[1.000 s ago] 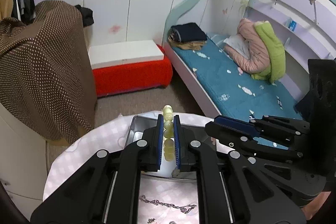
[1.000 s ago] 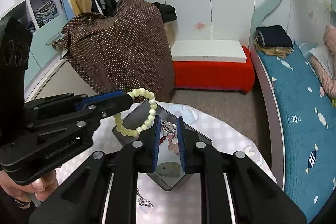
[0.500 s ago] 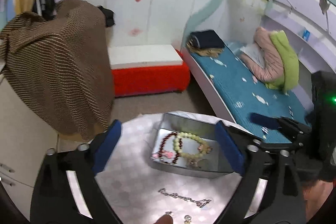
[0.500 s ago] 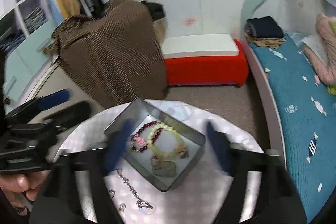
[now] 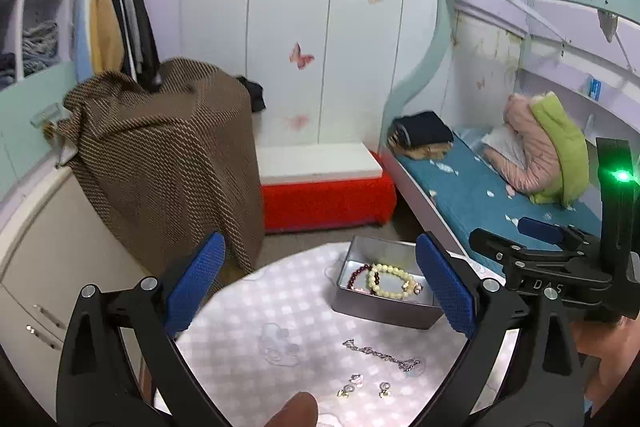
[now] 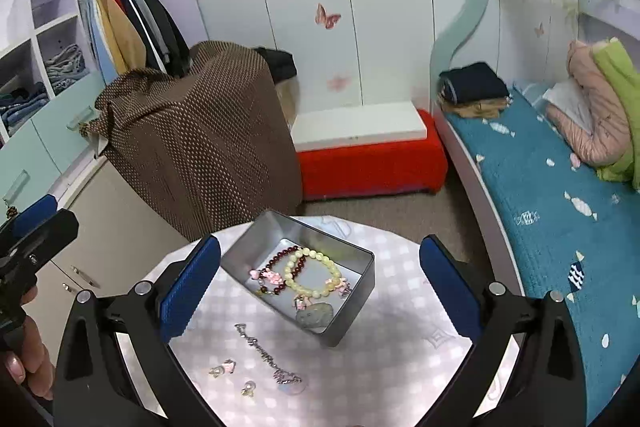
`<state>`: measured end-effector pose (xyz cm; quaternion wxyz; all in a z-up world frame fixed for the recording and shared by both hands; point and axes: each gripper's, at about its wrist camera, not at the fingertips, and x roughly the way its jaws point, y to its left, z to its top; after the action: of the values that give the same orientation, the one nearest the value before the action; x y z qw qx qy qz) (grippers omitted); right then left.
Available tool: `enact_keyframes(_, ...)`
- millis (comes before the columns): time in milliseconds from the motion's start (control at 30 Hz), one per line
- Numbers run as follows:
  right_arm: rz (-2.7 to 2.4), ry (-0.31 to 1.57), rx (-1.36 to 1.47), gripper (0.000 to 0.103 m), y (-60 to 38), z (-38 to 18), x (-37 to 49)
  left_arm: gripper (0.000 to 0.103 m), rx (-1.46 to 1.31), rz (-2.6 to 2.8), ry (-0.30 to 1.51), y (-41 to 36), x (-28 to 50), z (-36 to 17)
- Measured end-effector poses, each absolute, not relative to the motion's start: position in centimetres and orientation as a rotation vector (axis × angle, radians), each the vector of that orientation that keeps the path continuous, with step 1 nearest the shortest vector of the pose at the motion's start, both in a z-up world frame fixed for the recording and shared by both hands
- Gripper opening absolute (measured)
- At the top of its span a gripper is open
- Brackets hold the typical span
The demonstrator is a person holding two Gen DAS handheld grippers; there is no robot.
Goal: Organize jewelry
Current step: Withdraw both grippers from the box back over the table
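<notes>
Your left gripper [image 5: 320, 291] is spread wide, nothing between the pads; right gripper [image 6: 320, 287] likewise wide and empty. Both hang above the round table [image 6: 400, 359].

Landmark: the metal tin [image 6: 352, 311]. It sits toward the table's far edge, walls upright, top open. Inside it lie the pale bead bracelet [image 6: 316, 273] overlapping the dark red bead bracelet [image 6: 280, 267], plus a grey pendant [image 6: 316, 313] in the near corner.

Just beside the tin's near wall on the cloth: the silver chain [image 6: 266, 355], apart from the tin. Nearer you than the chain: small earrings [image 6: 222, 369], too small to make out or count reliably.

Table's near edge is cut off by your gripper bodies in both views.
</notes>
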<state>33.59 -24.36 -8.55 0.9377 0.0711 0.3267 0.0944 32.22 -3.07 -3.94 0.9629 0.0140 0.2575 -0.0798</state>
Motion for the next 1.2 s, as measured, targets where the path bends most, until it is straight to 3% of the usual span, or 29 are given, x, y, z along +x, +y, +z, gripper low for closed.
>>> enact_keyframes(533,0.180,0.470,0.107,0.096,-23.9,-3.2,24.4,0.097,0.013,-0.113,0.379,-2.1,23.3,-0.1)
enact_keyframes(1200,0.113,0.468,0.046,0.096,-23.6,-6.3,17.9,0.097,-0.022,-0.065,0.476,0.9,18.7,-6.6)
